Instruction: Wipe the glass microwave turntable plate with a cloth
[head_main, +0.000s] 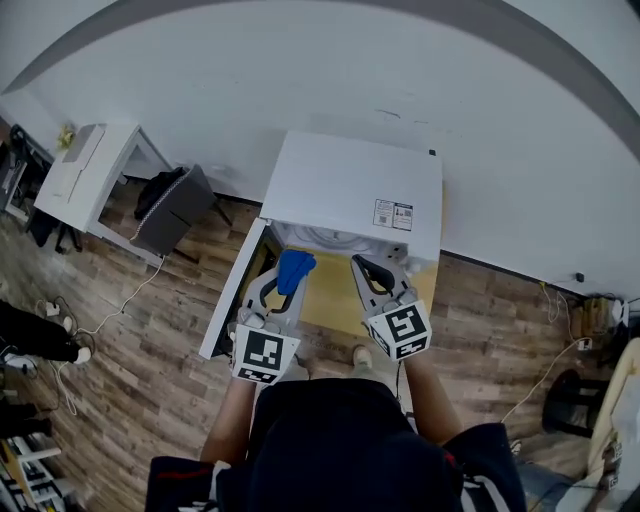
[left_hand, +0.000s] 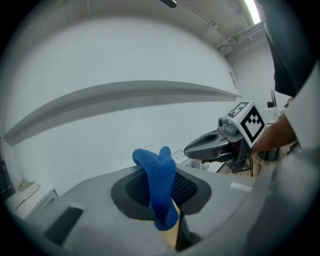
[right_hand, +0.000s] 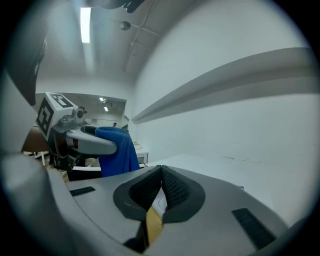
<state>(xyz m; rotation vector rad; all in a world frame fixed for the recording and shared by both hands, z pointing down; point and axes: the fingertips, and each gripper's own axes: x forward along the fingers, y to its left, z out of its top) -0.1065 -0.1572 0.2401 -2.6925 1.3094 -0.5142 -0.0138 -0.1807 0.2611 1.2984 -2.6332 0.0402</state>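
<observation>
Head view: both my forearms reach straight out from my body, side by side. The left gripper (head_main: 281, 286) and right gripper (head_main: 372, 272) are about level and aimed at the open front of the white microwave (head_main: 350, 190). Its door (head_main: 232, 300) hangs open to the left of my left fingers. The blue cloth (head_main: 296, 268) sticks out past my left fingertips, right at the cavity mouth. The glass plate (head_main: 322, 237), as far as I can tell, is the pale round shape inside the cavity, just ahead of both sets of fingertips and touching neither.

Left gripper view: left gripper (left_hand: 161, 194) has its pads clamped on the cloth (left_hand: 156, 172), which stands up above them in a folded bunch. The right gripper (left_hand: 193, 149) sits off to the right and slightly ahead.

Right gripper view: right gripper (right_hand: 161, 189) has its pads pressed together with nothing between them. The left gripper (right_hand: 111, 145) is off to the left, with the cloth (right_hand: 119, 152) hanging from its tip.
</observation>
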